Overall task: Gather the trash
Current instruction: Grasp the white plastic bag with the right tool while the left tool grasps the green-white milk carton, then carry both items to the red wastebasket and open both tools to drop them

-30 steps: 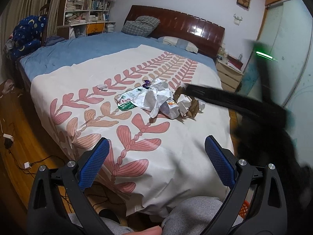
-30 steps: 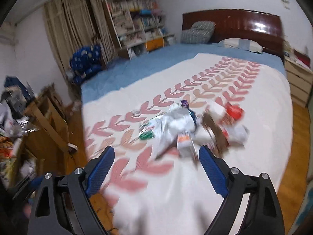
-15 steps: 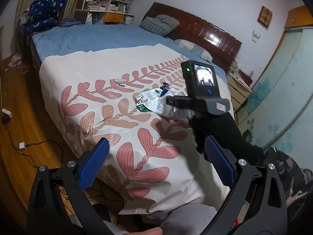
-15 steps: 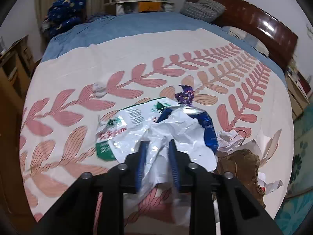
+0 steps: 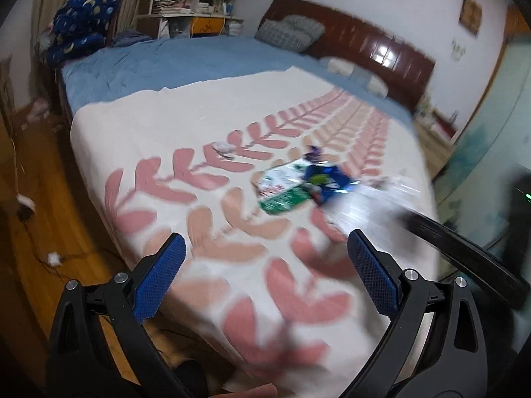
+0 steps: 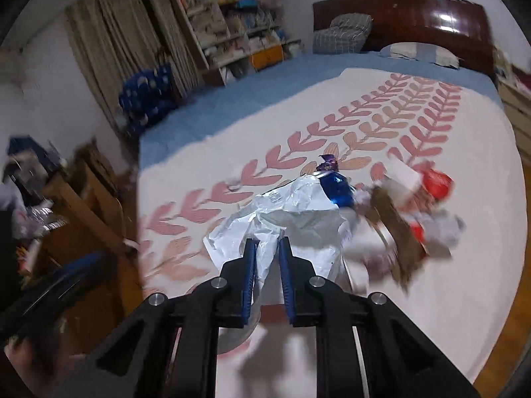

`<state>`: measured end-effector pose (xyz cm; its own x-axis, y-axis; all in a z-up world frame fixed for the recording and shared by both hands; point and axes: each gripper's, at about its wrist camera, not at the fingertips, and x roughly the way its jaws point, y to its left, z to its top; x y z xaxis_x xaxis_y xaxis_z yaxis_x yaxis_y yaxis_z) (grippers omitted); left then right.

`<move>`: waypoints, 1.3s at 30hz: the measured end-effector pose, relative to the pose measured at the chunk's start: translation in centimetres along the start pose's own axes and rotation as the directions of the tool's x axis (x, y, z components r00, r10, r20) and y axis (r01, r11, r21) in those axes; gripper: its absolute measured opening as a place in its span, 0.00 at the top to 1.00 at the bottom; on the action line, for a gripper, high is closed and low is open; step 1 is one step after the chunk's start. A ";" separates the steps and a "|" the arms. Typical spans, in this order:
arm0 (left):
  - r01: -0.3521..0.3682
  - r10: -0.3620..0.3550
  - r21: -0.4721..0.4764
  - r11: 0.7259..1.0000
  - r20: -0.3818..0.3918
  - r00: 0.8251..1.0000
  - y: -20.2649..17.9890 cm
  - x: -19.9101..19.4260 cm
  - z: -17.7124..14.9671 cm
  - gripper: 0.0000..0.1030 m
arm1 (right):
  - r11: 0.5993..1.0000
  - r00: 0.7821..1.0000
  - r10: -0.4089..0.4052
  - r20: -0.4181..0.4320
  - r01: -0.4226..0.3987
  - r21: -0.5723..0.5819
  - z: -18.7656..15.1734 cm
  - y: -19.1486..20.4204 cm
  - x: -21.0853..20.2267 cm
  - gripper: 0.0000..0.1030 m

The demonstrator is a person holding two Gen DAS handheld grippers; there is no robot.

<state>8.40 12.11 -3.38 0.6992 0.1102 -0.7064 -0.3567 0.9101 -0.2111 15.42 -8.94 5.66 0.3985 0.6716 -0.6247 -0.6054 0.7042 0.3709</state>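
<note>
1. Bed [image 6: 464,265]: leaf-print cover, bare toward the near edge.
2. Right gripper [image 6: 267,248]: jaws just closed, pinching a white wrapper [image 6: 298,219]; print unreadable.
3. Left gripper [image 5: 265,255]: spread, empty.
4. Green packet [image 5: 282,192]: mid-bed, label blurred.

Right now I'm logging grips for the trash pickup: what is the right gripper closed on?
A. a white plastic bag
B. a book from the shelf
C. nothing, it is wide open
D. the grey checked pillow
A: in the right wrist view the right gripper has its blue pads pinching a fold of the crumpled white plastic bag on the bedspread.
</note>
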 end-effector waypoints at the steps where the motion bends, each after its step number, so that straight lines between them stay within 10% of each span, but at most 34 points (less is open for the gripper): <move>1: -0.019 0.019 0.021 1.000 -0.016 1.000 0.0 1.1 0.5 0.06 | 1.000 1.000 0.013 0.008 -0.013 0.021 -1.2 -0.3 -1.3 0.84; 15: -0.021 0.008 -0.047 0.999 -0.263 0.965 0.3 18.9 4.4 0.07 | 0.985 1.000 0.009 -0.005 -0.008 0.174 -10.1 -4.7 -5.8 0.84; 21: -0.079 0.080 0.016 0.997 -0.282 0.956 -1.4 19.7 4.3 0.41 | 0.981 0.999 0.017 -0.042 -0.008 0.193 -10.9 -5.2 -4.0 0.83; 24: -0.078 0.098 0.081 0.994 -0.288 0.952 -2.5 19.9 4.2 0.78 | 0.984 0.999 0.013 -0.046 -0.004 0.178 -11.0 -5.1 -4.0 0.83; 27: -0.045 0.057 0.046 0.998 -0.296 0.953 -2.1 19.6 4.1 0.87 | 0.983 0.999 0.006 -0.047 0.003 0.183 -11.2 -5.1 -4.4 0.83; 33: -0.018 0.018 0.005 1.000 -0.215 0.977 -2.4 16.7 4.8 0.91 | 0.982 1.000 -0.019 -0.022 0.022 0.190 -11.5 -5.6 -6.2 0.83; 39: -0.057 0.057 -0.001 0.998 0.049 0.997 -2.3 6.1 5.2 0.91 | 0.982 0.998 -0.036 0.051 0.026 0.188 -11.0 -5.9 -10.1 0.83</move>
<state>16.69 12.78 -3.73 0.7071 0.1811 -0.6835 -0.3963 0.9020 -0.1711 7.34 -22.38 2.19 0.4549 0.6569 -0.6014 -0.4551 0.7519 0.4771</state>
